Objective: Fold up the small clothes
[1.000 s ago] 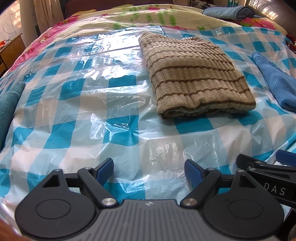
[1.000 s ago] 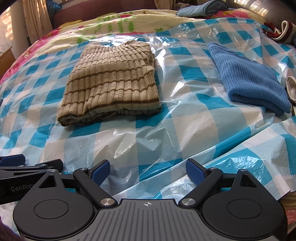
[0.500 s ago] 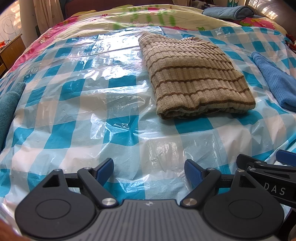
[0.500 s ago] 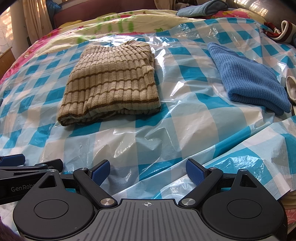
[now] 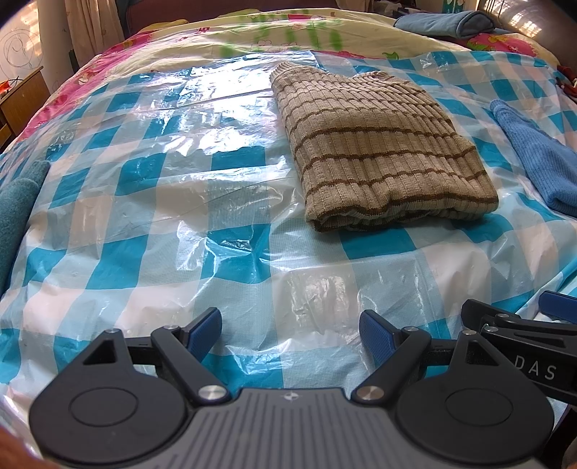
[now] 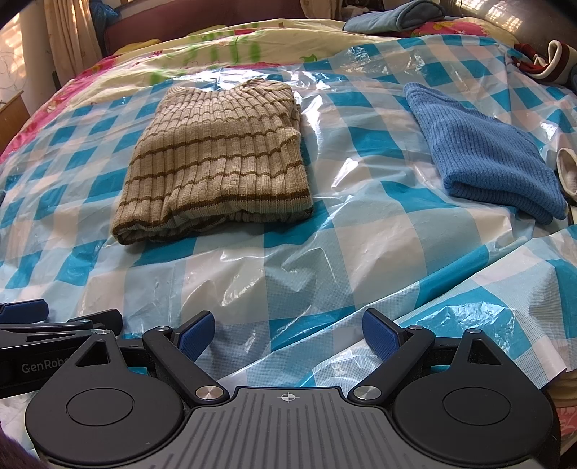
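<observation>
A beige sweater with brown stripes lies folded on the blue-and-white checked plastic sheet that covers the bed. To its right rests a folded blue knit garment. My left gripper hovers open over the sheet's near edge, well short of the sweater, with nothing between its blue pads. My right gripper is open too, low at the near edge, empty. Each gripper shows at the side of the other's view.
A teal cloth lies at the left edge of the bed. Blue bedding sits at the far end on a floral quilt. A red-and-white item is at the far right. A wooden cabinet stands left.
</observation>
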A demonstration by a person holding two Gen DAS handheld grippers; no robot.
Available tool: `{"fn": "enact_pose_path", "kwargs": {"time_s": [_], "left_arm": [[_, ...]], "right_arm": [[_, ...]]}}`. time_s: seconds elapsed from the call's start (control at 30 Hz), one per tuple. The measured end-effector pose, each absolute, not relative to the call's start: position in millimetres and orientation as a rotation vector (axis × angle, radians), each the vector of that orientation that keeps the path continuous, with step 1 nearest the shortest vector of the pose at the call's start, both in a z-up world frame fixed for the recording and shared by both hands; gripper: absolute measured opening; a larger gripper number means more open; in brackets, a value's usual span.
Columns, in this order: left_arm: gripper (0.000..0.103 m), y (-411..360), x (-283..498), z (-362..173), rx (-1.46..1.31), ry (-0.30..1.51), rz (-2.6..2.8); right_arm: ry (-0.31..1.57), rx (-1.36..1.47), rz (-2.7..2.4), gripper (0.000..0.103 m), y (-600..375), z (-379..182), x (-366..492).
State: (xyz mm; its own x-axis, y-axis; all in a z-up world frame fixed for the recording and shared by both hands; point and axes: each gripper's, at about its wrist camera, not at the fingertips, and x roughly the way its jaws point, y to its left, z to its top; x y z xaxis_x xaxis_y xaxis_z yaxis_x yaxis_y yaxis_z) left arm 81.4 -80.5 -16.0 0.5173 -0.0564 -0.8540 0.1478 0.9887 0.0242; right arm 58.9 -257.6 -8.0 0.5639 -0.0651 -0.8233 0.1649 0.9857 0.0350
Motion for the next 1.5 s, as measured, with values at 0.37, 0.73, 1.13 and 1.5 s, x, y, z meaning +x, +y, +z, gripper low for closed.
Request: {"fn": "enact_pose_path", "kwargs": {"time_s": [0.37,0.73,1.13,1.5], "left_arm": [[0.087,-80.1,81.3,-15.9,0.098,1.019,-0.123],[0.087,-80.2,81.1,-15.5,0.099,1.018,-0.123],[0.087,-81.3,81.3,-13.5,0.108,1.008,-0.122],[0.087,-81.5,81.2,-14.1,0.111,1.006,-0.122]], "right_arm": [[0.963,0.113,-0.136,0.091,-257.6,-8.1,58.7],[0.963,0.113,-0.135,0.091,-258.0,-7.8,58.5],[0.962,0.114,-0.135,0.091,-258.1,-7.6,58.3],[0.963,0.112,-0.135,0.091,-257.9,-7.6,58.3]]}}
